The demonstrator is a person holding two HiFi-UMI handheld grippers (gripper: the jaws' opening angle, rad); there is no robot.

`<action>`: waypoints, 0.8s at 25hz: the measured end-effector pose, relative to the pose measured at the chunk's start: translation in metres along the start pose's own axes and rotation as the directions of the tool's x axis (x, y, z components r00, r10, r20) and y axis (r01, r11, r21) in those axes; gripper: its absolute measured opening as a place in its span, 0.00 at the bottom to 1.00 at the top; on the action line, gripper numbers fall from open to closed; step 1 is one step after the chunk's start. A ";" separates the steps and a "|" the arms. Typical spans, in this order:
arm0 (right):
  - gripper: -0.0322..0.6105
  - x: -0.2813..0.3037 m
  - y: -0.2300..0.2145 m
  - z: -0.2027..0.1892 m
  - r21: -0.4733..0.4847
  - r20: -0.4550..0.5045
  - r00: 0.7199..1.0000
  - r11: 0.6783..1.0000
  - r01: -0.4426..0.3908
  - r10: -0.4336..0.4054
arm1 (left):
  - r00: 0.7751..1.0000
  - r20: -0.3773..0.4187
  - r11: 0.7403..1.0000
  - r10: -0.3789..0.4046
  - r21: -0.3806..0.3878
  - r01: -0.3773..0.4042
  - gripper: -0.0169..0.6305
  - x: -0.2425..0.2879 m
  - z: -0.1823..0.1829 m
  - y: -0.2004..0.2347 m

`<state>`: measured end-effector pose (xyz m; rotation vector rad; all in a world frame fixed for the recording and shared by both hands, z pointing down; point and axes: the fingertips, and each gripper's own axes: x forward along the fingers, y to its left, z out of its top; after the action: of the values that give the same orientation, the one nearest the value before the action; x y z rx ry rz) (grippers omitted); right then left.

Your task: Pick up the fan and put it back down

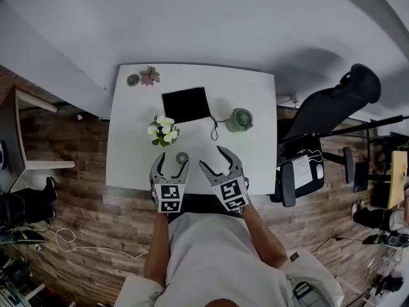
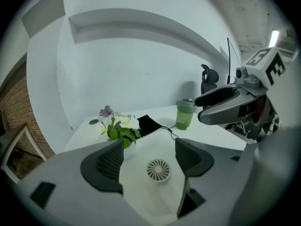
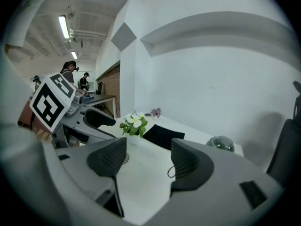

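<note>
The fan (image 1: 182, 158) is a small round white disc with a ribbed grille. It lies flat on the white table (image 1: 128, 165) near the front edge. My left gripper (image 1: 173, 160) hangs above it. In the left gripper view the fan (image 2: 158, 170) shows through the gap between the dark pads (image 2: 110, 161), which stand apart and touch nothing, so the left gripper (image 2: 149, 157) is open. My right gripper (image 1: 213, 157) hovers just to the right, also open and empty. In the right gripper view (image 3: 148, 161) only a sliver of the fan (image 3: 126, 157) shows behind the left pad.
White flowers in a pot (image 1: 163, 130) stand just behind the fan. Beyond them lie a black pouch (image 1: 186, 103) with a cord (image 1: 213, 130) and a green lidded cup (image 1: 240, 119). A small pink plant (image 1: 150, 77) sits at the far left corner. A black office chair (image 1: 332, 107) stands to the table's right.
</note>
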<state>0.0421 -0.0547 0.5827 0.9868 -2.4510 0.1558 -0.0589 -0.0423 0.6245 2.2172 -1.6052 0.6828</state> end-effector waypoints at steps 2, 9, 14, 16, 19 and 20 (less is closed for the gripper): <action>0.52 -0.008 -0.003 0.017 -0.008 0.045 0.999 1.000 0.007 -0.007 | 0.998 0.054 1.000 0.017 0.013 -0.018 0.55 -0.012 0.022 0.002; 0.52 -0.038 -0.008 0.070 -0.020 0.180 0.983 0.999 0.028 -0.024 | 0.979 0.190 0.997 0.071 0.021 -0.076 0.55 -0.055 0.081 0.005; 0.52 -0.058 -0.003 0.103 -0.031 0.256 0.966 0.999 0.031 -0.022 | 0.952 0.291 0.994 0.095 0.029 -0.108 0.55 -0.094 0.120 0.006; 0.51 -0.067 0.000 0.116 -0.046 0.283 0.959 0.998 0.038 -0.023 | 0.940 0.328 0.993 0.097 0.034 -0.114 0.55 -0.108 0.133 0.006; 0.51 -0.077 0.004 0.133 -0.073 0.317 0.948 0.996 0.057 -0.031 | 0.925 0.370 0.992 0.089 0.046 -0.114 0.55 -0.124 0.147 0.006; 0.51 -0.079 0.004 0.137 -0.072 0.326 0.945 0.995 0.066 -0.039 | 0.920 0.382 0.992 0.084 0.051 -0.112 0.55 -0.128 0.151 0.007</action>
<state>0.0336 -0.0407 0.4257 1.1149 -2.6964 -0.1368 -0.0692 -0.0204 0.4283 2.4498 -1.9102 0.3510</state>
